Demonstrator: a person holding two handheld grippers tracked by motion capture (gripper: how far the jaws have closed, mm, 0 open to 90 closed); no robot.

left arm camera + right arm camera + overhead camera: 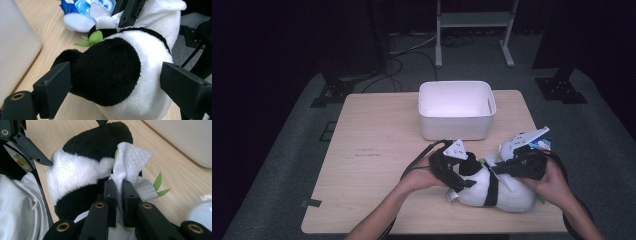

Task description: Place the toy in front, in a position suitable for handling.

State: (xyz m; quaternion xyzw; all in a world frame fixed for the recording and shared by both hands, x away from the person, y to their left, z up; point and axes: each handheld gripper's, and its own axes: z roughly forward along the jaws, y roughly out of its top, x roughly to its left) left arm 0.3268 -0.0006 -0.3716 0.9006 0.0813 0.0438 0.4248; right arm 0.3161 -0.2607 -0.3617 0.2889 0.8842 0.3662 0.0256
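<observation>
From the high view we are seeing the plush panda (492, 192) lying on the table (372, 165), in front of the white bin (457, 111), with the left gripper (462, 176) at its head and the right gripper (502, 167) over its back.

In the left gripper view we are straddling the panda's (125, 75) black patch with jaws spread wide, the pads looking just clear of the fur. It is looking soft and light, so we are judging a squeeze deep into the body safest.

In the right gripper view the jaws are pressed together, pinching a white wipe (131, 161) against the panda (75, 172). That thin sheet is looking limp and easily torn. This view is revealing the pinch, while the left gripper view is adding the blue wipe packet (82, 10) beyond.
</observation>
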